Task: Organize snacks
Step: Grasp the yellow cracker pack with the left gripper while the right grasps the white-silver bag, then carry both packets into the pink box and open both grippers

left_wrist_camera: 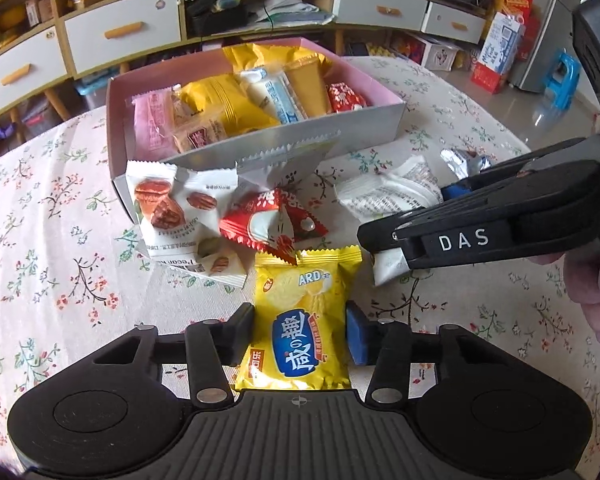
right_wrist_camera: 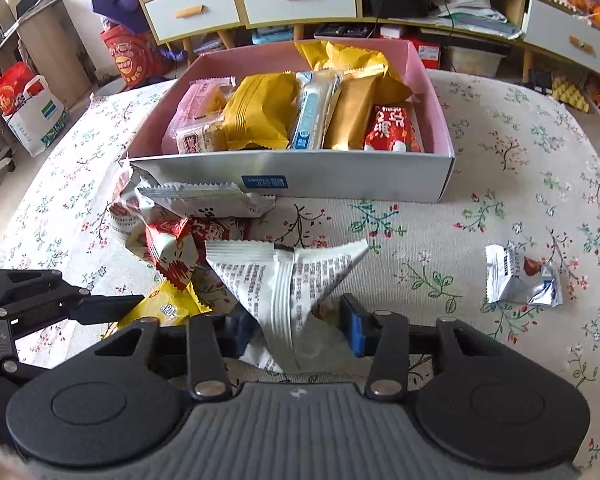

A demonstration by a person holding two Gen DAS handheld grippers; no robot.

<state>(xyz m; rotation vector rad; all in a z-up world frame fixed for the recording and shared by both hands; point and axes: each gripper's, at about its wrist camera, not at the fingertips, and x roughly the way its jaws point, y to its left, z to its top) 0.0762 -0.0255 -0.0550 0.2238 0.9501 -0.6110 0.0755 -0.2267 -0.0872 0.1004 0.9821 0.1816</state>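
Left wrist view: left gripper [left_wrist_camera: 300, 330] jaws clamp the yellow snack packet [left_wrist_camera: 300, 320] on the tablecloth [left_wrist_camera: 60, 240]. Right gripper [right_wrist_camera: 296, 326] jaws clamp a white snack packet [right_wrist_camera: 288, 280]. At the far edge, the open box [right_wrist_camera: 340, 178] holds yellow, pink, white-blue and red packets; more lie against its front wall.

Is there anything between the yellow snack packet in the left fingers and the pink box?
Yes. A red and white wrapped snack and a white pecan packet lie on the table between the yellow snack packet and the pink box.
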